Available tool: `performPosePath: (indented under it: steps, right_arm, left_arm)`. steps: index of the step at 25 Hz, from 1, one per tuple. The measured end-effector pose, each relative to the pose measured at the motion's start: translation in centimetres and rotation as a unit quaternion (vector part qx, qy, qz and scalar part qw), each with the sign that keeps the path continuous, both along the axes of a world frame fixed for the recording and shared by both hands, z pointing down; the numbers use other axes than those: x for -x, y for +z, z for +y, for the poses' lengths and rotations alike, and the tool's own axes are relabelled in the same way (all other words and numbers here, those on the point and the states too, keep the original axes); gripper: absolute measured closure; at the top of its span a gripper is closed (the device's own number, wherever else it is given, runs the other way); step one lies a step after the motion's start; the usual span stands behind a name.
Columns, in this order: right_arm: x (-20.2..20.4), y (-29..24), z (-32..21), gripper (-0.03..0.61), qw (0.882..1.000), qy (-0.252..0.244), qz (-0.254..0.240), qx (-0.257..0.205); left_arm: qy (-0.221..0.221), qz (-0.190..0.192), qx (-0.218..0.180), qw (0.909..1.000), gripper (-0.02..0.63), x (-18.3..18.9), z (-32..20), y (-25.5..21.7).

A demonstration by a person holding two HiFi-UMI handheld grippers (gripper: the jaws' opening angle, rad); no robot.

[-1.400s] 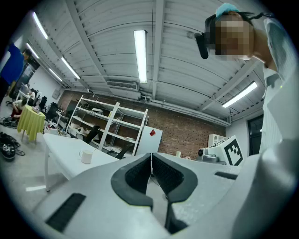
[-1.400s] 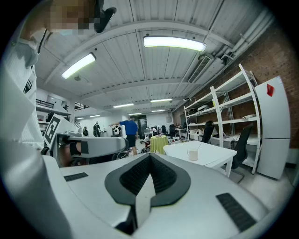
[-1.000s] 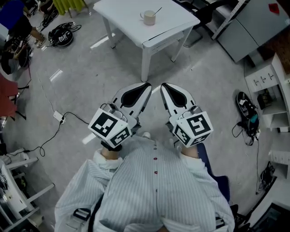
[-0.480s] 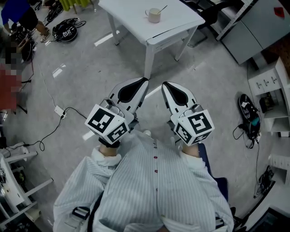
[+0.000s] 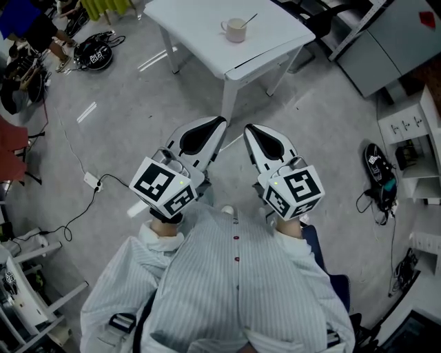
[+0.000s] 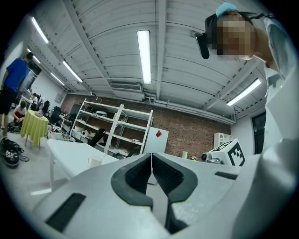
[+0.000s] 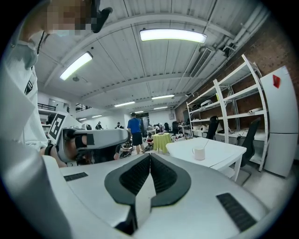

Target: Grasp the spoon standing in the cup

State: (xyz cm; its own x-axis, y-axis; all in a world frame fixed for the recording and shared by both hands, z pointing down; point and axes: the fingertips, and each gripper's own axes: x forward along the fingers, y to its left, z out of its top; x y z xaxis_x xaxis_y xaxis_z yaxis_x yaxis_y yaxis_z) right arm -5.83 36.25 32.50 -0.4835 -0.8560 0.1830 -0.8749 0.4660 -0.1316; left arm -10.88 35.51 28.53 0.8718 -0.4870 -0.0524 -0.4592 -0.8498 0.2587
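A cream cup stands on the white table at the top of the head view, with a thin spoon leaning out of it to the right. The cup also shows small in the right gripper view, and the cup far off in the left gripper view. Both grippers are held close to my chest, well short of the table. My left gripper is shut with nothing in it. My right gripper is shut and empty too.
The table's near corner leg stands just beyond the grippers. Cables and a power strip lie on the floor at left. A headset lies on the floor at right beside white shelving. A grey cabinet stands at upper right.
The table and cup have come a little nearer and shifted right in the head view as I move forward. Both grippers stay shut, side by side.
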Motion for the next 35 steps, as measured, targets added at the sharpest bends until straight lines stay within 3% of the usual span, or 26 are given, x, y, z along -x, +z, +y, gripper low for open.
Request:
performPosePath:
  steps: [17,27,35]
  right_arm:
    - [2.4,0.8,-16.0,0.568,0.999,0.035,-0.002,0.02]
    - [4.7,1.3,-20.0,0.568,0.997,0.075,0.004,0.021]
    - [4.3,2.1,-21.4,0.568,0.995,0.096,0.01,0.031]
  left_arm:
    - [0.03,-0.002,0.012,0.9995,0.598,4.0,-16.4,0.9]
    - [0.074,0.0,0.012,0.9972,0.598,6.3,-20.0,1.8]
    - [0.078,0.009,0.022,0.9966,0.598,6.8,-21.9,2.7]
